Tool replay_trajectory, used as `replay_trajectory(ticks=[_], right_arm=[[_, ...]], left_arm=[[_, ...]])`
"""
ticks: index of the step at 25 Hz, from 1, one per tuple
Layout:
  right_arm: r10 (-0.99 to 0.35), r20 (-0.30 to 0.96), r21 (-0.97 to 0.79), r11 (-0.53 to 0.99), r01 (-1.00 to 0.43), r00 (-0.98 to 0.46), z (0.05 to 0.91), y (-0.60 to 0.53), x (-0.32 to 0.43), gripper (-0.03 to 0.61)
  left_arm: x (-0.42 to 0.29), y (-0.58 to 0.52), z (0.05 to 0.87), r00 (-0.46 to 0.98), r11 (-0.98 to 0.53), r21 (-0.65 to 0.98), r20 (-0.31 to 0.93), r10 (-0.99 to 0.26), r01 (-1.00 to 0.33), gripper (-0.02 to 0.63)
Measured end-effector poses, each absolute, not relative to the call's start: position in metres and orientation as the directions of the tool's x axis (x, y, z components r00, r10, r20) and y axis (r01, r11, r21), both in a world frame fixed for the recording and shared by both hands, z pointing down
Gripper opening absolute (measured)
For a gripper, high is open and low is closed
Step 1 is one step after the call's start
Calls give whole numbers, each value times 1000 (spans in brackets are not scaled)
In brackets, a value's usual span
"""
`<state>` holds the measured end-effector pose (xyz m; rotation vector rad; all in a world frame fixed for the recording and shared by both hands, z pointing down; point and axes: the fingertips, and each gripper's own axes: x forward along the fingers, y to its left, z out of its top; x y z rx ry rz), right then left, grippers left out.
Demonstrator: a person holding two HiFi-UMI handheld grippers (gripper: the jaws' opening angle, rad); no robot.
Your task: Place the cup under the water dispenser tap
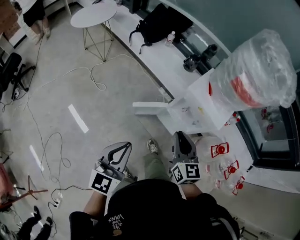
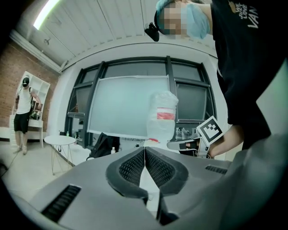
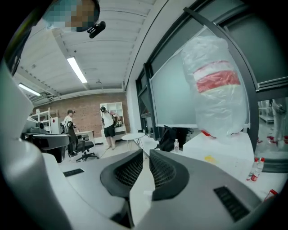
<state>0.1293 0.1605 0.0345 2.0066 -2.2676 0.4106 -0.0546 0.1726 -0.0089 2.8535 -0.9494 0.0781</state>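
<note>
No cup shows in any view. The white water dispenser (image 1: 201,101) stands at the right, topped by a big bottle wrapped in clear plastic (image 1: 255,70), which also shows in the left gripper view (image 2: 162,114) and the right gripper view (image 3: 216,85). Its tap is not visible. My left gripper (image 1: 125,145) (image 2: 145,149) is held close to my body, well short of the dispenser, jaws touching and empty. My right gripper (image 1: 180,136) (image 3: 146,152) hovers just in front of the dispenser's base, shut to a thin slit with nothing in it.
Several small bottles with red labels (image 1: 225,164) lie right of the right gripper. A black backpack (image 1: 161,23) rests on the long white ledge (image 1: 140,42). A round white table (image 1: 93,14) and loose cables (image 1: 56,140) occupy the floor. Two people (image 3: 108,126) stand far off.
</note>
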Motion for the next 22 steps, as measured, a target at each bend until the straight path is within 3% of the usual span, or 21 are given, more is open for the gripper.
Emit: replay_trajectory(ticks=[7, 12, 22], right_arm=[[-941, 310, -131, 96, -987, -133, 109, 94, 157, 46], [-917, 363, -123, 131, -984, -167, 190, 60, 156, 46], [-892, 395, -119, 186, -975, -218, 341, 13, 139, 46]], left_arm=[[-30, 120, 60, 773, -752, 178, 157, -615, -635, 20], [-20, 106, 138, 795, -800, 122, 275, -541, -587, 20], [-11, 63, 258, 796, -780, 180, 237, -557, -600, 20]])
